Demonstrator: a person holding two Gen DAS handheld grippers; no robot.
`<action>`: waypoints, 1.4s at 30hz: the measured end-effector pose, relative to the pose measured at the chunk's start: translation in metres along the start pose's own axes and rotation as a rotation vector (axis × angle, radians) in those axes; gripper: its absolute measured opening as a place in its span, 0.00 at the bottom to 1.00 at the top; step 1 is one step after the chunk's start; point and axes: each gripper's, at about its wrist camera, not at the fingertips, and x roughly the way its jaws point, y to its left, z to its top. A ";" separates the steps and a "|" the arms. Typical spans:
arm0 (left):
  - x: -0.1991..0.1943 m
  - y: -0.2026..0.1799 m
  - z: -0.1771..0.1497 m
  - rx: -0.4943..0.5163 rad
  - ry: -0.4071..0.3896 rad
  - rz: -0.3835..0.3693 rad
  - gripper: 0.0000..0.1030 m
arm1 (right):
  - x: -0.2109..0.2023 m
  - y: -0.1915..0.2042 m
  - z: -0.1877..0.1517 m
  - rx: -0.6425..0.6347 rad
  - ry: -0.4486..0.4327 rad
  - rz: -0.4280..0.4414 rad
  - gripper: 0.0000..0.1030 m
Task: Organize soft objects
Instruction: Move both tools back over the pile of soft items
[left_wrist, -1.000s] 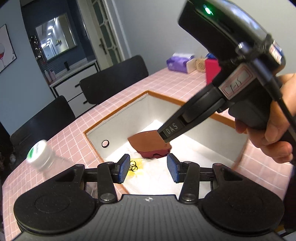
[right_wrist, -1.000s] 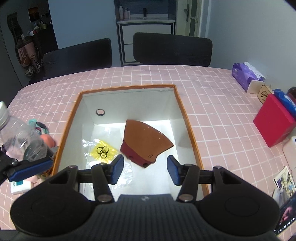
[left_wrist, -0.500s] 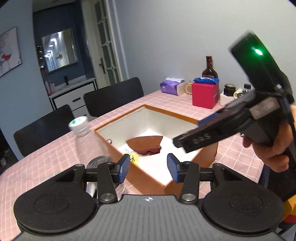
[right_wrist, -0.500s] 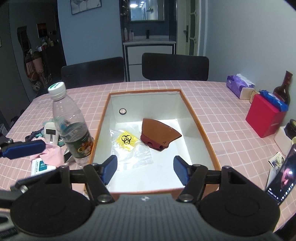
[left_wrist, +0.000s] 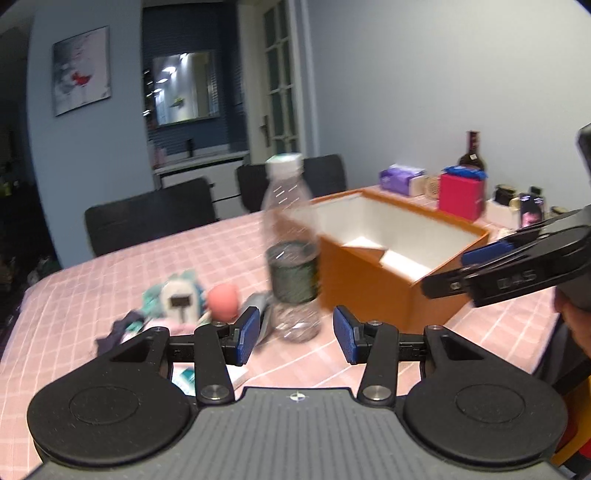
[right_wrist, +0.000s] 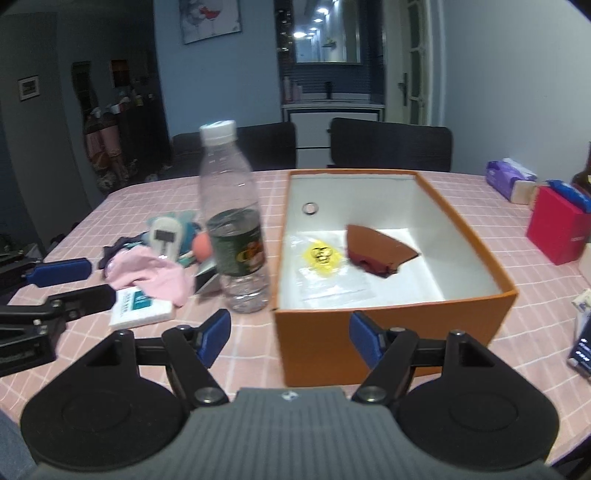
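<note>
The orange box (right_wrist: 391, 332) stands on the pink checked table. Inside it lie a brown leather piece (right_wrist: 376, 249) and a clear bag with a yellow mark (right_wrist: 323, 258). Left of the box is a pile: pink cloth (right_wrist: 151, 275), a dark blue rag (right_wrist: 114, 251), a peach ball (right_wrist: 202, 248) and a white gadget (right_wrist: 166, 240). My right gripper (right_wrist: 290, 334) is open and empty, in front of the box's near left corner. My left gripper (left_wrist: 295, 334) is open and empty too, short of the pile, with the ball (left_wrist: 222, 299) beyond its left finger.
A clear water bottle (right_wrist: 232, 236) stands upright between pile and box, straight ahead of the left gripper. A white packet (right_wrist: 142, 306) lies near the pink cloth. A red box (right_wrist: 557, 232) and purple tissues (right_wrist: 508, 181) sit on the right. Black chairs line the far side.
Both grippers have pulled back from over the box toward the near table edge and sunk lower. The right jaws have widened. The bottle and the pile have come into view.
</note>
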 end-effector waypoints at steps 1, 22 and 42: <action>0.001 0.004 -0.005 -0.006 0.005 0.014 0.52 | 0.001 0.005 -0.002 -0.006 -0.001 0.014 0.69; 0.024 0.113 -0.072 -0.127 0.035 0.143 0.56 | 0.115 0.113 -0.015 -0.172 -0.015 0.113 0.62; 0.058 0.133 -0.080 -0.130 0.131 0.094 0.67 | 0.171 0.126 -0.013 -0.172 0.110 0.135 0.00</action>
